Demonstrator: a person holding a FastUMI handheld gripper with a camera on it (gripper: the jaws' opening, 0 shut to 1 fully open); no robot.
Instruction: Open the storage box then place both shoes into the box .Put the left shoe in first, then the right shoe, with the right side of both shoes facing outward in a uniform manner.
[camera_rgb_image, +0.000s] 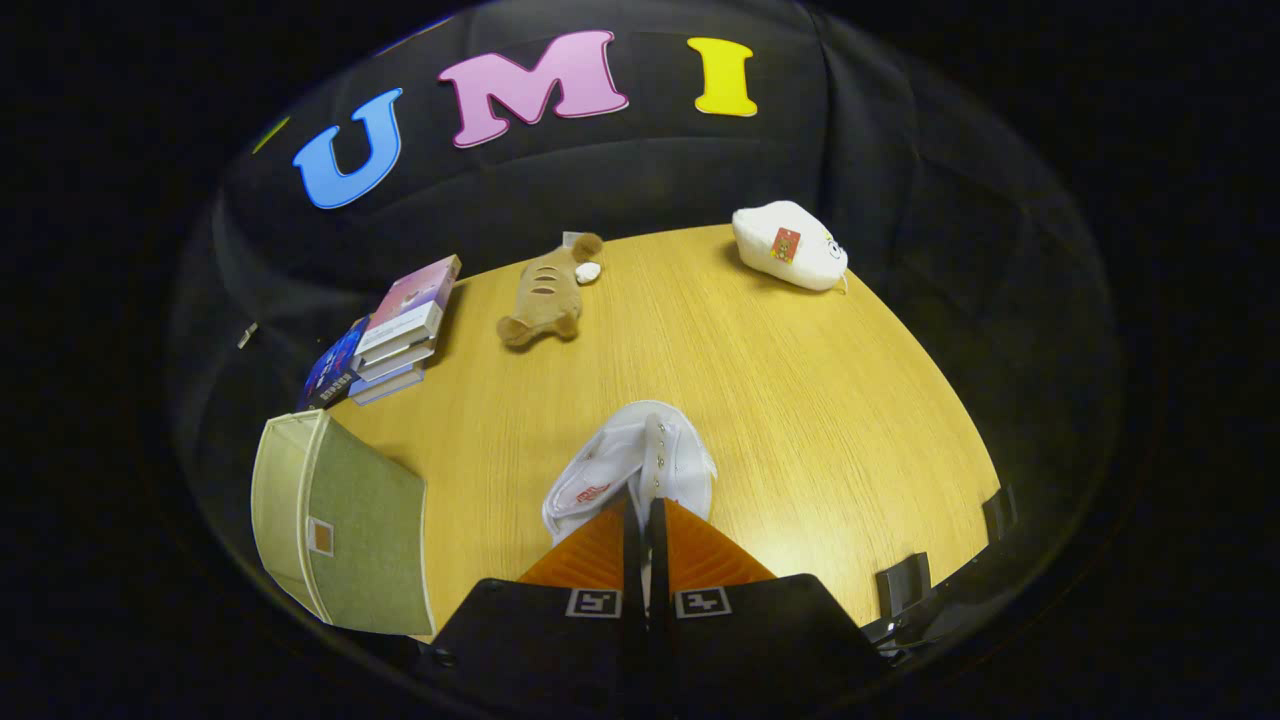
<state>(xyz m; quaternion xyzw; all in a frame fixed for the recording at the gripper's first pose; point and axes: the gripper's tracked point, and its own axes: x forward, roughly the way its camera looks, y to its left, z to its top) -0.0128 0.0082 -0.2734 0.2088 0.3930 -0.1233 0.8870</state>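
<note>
A white shoe hangs just ahead of my fingers, above the wooden table. My gripper is shut on the shoe's upper edge, both fingers pinching it with almost no gap. The shoe's opening faces me and red print shows on its insole. The green fabric storage box stands to the left of the fingers at the table's near left corner. I cannot tell from here whether its lid is open. Which shoe of the pair this is cannot be told.
A stack of books lies at the table's far left. A brown plush toy lies beyond the shoe. A white plush toy sits at the far right. Black clips sit on the near right edge.
</note>
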